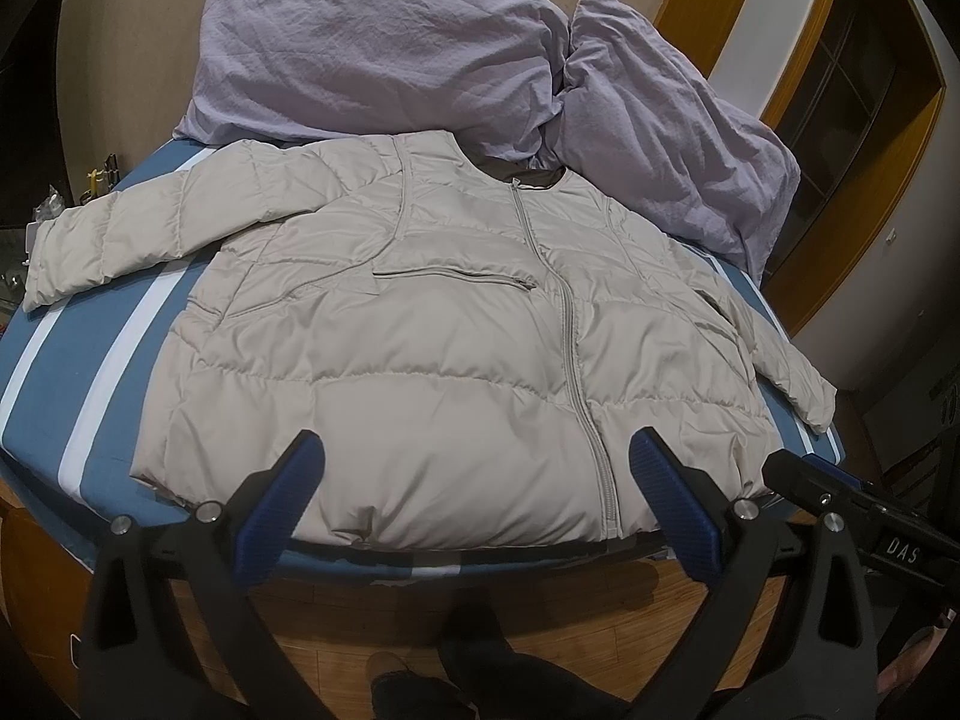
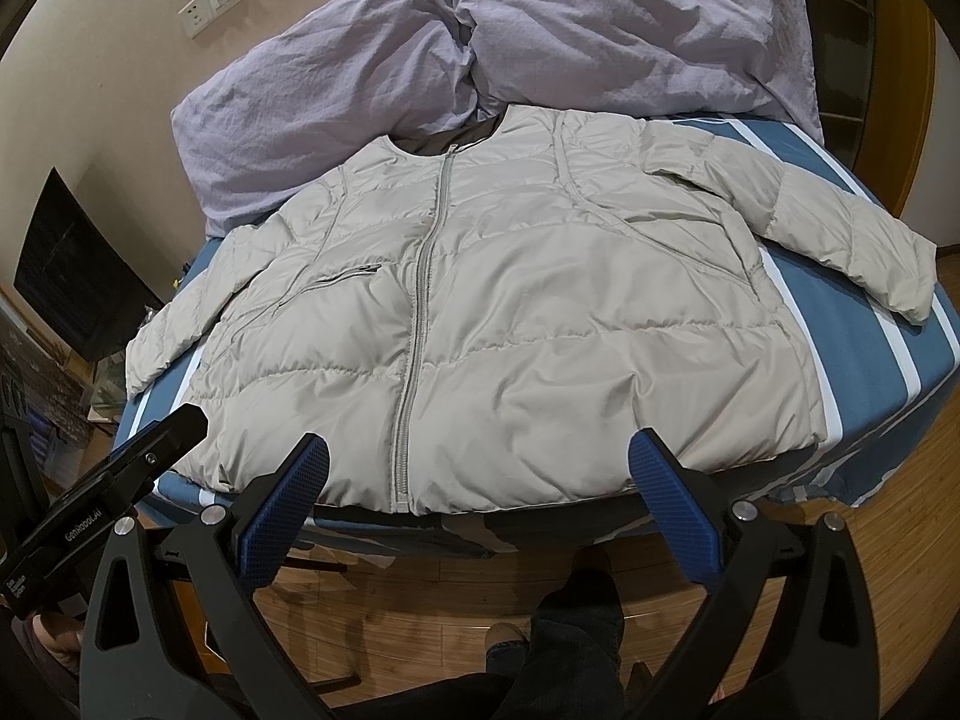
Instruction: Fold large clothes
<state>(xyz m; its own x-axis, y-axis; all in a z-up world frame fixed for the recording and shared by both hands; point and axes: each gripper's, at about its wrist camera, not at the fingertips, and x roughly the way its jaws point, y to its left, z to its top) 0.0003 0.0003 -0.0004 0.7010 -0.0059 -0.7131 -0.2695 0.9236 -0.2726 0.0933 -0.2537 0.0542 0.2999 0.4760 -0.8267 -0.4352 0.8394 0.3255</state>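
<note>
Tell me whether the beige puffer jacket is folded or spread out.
Spread out. The beige puffer jacket lies flat, front up, zipped, both sleeves out to the sides on the blue striped bed.

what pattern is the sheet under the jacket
Blue with white stripes, clearest in the right wrist view on the sheet beside the jacket.

A pale grey puffer jacket lies face up and zipped on a bed covered in a blue sheet with white stripes. Both sleeves are spread outward, the left one reaching the bed's edge. Behind the collar, two crumpled lilac pillows rest against the wall. The left hand-held gripper hovers over the jacket's hem with its blue-padded fingers spread wide, holding nothing. The right hand-held gripper enters at the lower right edge; its jaw position seems hidden. Below the bed is a wooden floor.
</note>
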